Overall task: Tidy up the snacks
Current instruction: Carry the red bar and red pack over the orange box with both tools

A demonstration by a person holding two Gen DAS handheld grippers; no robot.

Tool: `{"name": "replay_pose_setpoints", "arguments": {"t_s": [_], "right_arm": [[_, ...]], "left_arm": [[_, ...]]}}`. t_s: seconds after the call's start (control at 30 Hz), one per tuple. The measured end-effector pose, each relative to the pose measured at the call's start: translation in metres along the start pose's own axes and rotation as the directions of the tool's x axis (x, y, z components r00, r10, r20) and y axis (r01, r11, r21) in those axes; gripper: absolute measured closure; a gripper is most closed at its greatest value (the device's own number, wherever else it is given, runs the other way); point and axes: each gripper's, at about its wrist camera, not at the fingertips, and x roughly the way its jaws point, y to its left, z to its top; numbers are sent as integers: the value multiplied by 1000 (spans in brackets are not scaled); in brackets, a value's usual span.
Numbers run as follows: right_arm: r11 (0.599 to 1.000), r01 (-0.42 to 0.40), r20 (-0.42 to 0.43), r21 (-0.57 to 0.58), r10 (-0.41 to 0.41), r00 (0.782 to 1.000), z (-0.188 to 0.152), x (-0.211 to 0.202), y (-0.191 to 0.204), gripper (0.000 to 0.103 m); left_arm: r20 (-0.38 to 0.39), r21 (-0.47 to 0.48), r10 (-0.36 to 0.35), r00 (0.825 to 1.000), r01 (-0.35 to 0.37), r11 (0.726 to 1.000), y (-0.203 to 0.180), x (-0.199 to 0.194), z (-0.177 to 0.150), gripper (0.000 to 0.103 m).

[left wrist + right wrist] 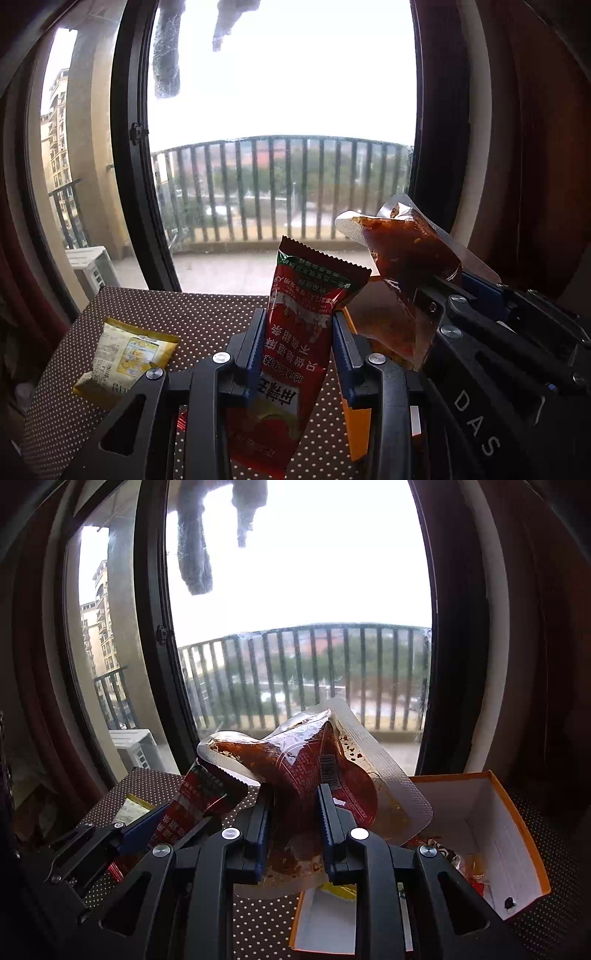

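Observation:
My left gripper (297,325) is shut on a red snack packet (295,354) with white print, held upright above the dotted tablecloth (203,314). To its right, my right gripper (293,805) is shut on a clear vacuum pouch of brown saucy food (314,771), also lifted off the table; the same clear pouch (406,258) shows at the right of the left wrist view. In the right wrist view the red packet (199,794) and my left gripper sit at the lower left. A yellow snack packet (129,358) lies on the cloth at the left.
A white box with orange edges (498,834) stands open at the right, holding a few wrapped snacks (447,853). The table ends at a large window (280,110) with a balcony railing (280,184) behind. Dark red curtains hang on both sides.

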Motion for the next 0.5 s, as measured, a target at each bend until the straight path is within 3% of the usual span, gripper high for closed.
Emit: {"name": "replay_pose_setpoints", "arguments": {"t_s": [0.27,0.5], "right_arm": [[996,69,-8,51,-68,998,-4,-3,-36,77],[970,211,-47,117,-207,977,-7,8,-70,77]], "left_arm": [[-22,39,-72,997,73,997,-33,23,2,70],[-86,37,-165,983,169,985,-54,56,7,69]]}}
